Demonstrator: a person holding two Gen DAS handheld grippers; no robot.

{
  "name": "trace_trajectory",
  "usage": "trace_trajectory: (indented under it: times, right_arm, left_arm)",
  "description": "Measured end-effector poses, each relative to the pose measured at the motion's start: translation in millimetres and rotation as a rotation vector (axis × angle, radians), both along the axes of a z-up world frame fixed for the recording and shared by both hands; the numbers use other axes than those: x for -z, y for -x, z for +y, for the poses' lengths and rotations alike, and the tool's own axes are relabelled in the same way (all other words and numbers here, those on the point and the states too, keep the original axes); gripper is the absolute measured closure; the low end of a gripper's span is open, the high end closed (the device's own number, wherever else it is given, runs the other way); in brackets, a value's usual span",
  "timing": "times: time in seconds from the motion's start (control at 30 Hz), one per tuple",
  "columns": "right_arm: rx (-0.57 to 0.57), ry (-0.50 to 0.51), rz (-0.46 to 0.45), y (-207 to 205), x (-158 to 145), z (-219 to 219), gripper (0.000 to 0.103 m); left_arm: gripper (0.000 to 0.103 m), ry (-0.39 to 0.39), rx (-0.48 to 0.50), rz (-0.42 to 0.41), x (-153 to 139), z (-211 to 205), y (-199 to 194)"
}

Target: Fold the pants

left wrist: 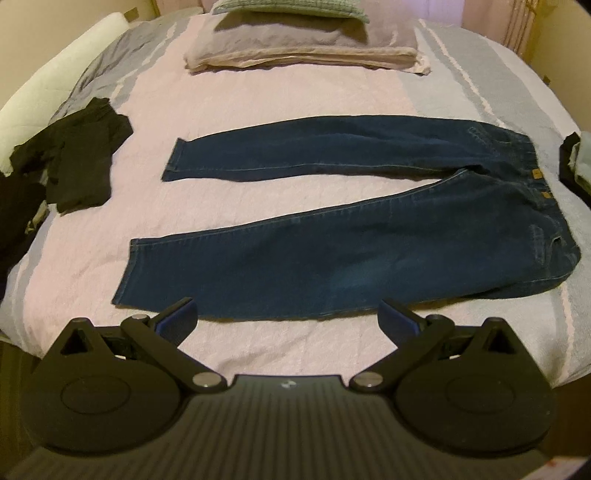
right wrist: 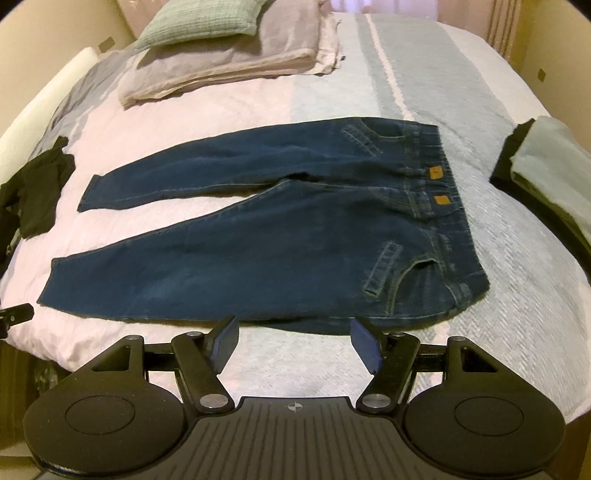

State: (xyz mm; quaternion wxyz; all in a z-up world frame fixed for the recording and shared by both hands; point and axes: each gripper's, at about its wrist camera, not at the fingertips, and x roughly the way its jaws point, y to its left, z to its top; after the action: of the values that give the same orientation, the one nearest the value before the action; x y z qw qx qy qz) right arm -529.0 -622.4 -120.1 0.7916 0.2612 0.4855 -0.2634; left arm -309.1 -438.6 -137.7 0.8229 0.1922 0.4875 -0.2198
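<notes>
On my left gripper [left wrist: 286, 314] the 2 fingers [left wrist: 177, 317] are spread wide with nothing between them but bedspread. They hover just short of the near edge of the jeans [left wrist: 332, 240], not touching from what I can see. My right gripper [right wrist: 293, 339] is the same deal: its fingers [right wrist: 225, 339] are parted a bit less than the left ones, empty, sitting right at the near hem of the seat area; can't tell if the tips brush the denim.

The jeans lie flat across the bed [left wrist: 258, 107], cuffs to the left, waistband [right wrist: 439, 177] to the right, the 2 legs splayed apart in a V with a strip of pink bedspread between them. 2 tan patches sit on the waistband.

Room to move: there's a clear band of bedspread between the near leg and the front edge of the bed, and plenty of open cover beyond the far leg. A crumpled black garment [left wrist: 81, 155] sits well left of the cuffs, and a folded pile [right wrist: 546, 173] of dark and pale green cloth sits off to the right of the waistband, apart from it.

The bedspread is pink with grey-blue stripes. At the head are stacked pillows [left wrist: 295, 44] with a green cushion [right wrist: 199, 22] on top, and beige walls around.
</notes>
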Motion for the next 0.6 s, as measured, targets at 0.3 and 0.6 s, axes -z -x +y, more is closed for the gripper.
trace_trajectory:
  times: [0.3,0.6]
  right_arm:
    - [-0.041,-0.016,0.016,-23,8,4,0.039]
    - [-0.064,-0.023,0.033,-42,14,7,0.039]
  left_arm:
    - [0.001,-0.017,-0.042,0.006,4,16,-12]
    - [0.001,-0.011,-0.044,0.022,6,27,-24]
